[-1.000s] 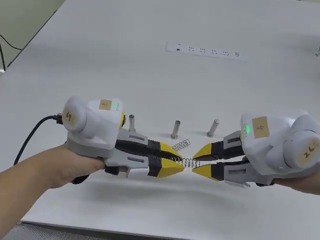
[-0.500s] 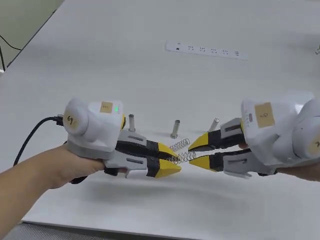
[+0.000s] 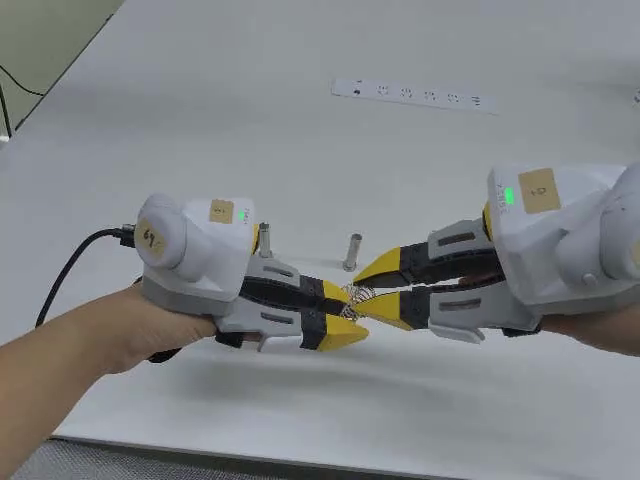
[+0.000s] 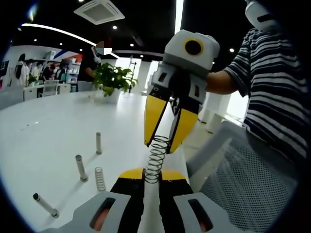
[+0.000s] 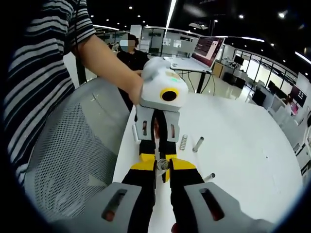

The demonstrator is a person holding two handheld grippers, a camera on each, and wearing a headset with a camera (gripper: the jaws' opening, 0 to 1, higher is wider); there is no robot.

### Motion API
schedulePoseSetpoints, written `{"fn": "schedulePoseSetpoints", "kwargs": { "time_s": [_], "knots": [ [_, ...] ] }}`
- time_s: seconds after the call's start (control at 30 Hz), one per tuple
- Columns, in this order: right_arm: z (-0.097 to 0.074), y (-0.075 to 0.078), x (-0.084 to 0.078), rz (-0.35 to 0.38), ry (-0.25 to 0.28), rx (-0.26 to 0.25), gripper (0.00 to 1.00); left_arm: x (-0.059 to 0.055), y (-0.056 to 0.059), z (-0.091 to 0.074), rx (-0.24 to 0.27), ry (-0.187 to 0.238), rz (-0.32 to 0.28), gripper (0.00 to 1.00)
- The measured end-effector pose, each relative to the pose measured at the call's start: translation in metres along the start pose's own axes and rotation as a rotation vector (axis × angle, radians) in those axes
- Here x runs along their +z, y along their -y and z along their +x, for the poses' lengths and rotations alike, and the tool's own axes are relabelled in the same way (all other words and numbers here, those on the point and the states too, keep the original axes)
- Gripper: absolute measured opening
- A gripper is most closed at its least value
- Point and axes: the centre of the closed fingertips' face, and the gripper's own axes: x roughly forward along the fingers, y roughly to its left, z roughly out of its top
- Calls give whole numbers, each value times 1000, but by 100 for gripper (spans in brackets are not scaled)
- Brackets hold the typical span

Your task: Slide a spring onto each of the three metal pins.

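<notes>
Spring point(image 4: 155, 158) pinched at one end by left tongs point(image 4: 151, 175); right tongs point(image 4: 159, 144) gape around its other end.

A white power strip point(image 3: 413, 99) lies at upper centre of the head view on a white table point(image 3: 200, 120). A black cable point(image 3: 12, 98) crosses the upper left edge. In the left gripper view, a potted plant point(image 4: 112, 77) stands upper left and a grey mesh chair point(image 4: 233, 170) sits lower right. A ceiling vent point(image 4: 99, 10) shows at the top.
</notes>
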Motion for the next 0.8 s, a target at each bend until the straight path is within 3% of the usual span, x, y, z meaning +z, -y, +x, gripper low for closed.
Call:
{"fn": "schedulePoseSetpoints", "kwargs": {
  "time_s": [0.33,0.8],
  "knots": [
    [3,2,4,-49,2,-38,7,4,-3,1,21,-2,19,2],
    [2,2,10,-89,6,-38,7,7,-3,-3,33,1,30,3]
  ]
}}
